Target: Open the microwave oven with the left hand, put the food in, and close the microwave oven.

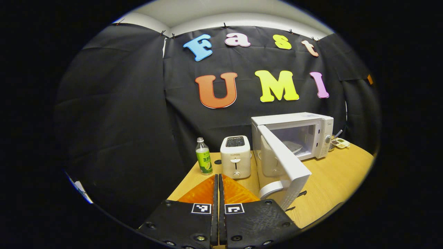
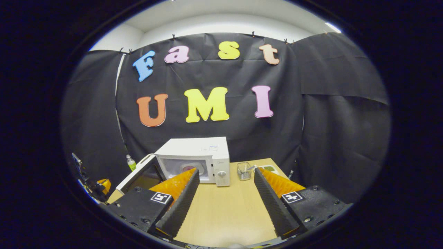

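My left claw (image 1: 218,180) is hovering pressed together before the microwave (image 1: 297,133), its door (image 1: 285,162) hanging open at the desk's (image 2: 225,207) back edge, while my right claw (image 2: 225,176) is hovering spread wide.

Even overhead light, sharp focus, strong fisheye bending at edges.

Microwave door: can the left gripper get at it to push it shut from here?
Probably yes. The white microwave door stands wide open just ahead and right of the left gripper, whose fingers are together, and nothing lies between them.
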`<state>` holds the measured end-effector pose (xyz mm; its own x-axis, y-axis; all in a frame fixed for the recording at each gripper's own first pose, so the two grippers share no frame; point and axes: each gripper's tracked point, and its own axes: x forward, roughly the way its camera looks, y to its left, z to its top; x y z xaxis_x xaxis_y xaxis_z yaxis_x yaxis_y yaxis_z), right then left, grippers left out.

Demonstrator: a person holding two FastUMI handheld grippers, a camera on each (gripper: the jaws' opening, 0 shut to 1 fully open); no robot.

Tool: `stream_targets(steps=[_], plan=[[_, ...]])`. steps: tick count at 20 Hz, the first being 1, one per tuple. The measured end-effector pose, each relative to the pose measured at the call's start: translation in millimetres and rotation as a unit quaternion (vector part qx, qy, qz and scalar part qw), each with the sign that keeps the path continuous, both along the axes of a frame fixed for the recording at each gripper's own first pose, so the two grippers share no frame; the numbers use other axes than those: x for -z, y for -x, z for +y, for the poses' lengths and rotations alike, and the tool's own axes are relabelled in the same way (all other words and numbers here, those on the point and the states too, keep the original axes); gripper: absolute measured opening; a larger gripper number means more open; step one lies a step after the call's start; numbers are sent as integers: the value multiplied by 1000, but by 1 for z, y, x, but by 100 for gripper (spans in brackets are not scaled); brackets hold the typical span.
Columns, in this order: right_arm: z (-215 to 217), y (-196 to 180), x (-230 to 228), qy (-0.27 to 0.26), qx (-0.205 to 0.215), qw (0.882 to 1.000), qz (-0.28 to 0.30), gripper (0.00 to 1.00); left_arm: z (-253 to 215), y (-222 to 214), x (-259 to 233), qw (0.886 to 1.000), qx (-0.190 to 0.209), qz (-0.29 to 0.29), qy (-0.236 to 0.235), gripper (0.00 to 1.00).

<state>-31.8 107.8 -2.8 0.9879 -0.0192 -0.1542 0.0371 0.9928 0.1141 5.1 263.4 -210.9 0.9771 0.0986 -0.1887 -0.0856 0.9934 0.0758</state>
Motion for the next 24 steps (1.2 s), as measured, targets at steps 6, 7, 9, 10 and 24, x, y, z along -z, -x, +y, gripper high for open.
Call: stream_targets(steps=[6,7,9,10,24], plan=[[-17,5,-12,23,17,1000,-2,91,-24,-19,29,999,20,19,19,0],[-18,5,-15,21,15,1000,-2,100,-26,-21,31,1000,15,19,19,0],[-25,4,-19,9,15,1000,-5,100,-33,-21,33,999,11,22,32,0],[-28,3,-21,8,14,1000,-7,100,-42,-20,32,999,13,22,43,0],[-63,-27,-45,4,-26,999,-30,100,-230,-52,7,989,143,5,36,0]])
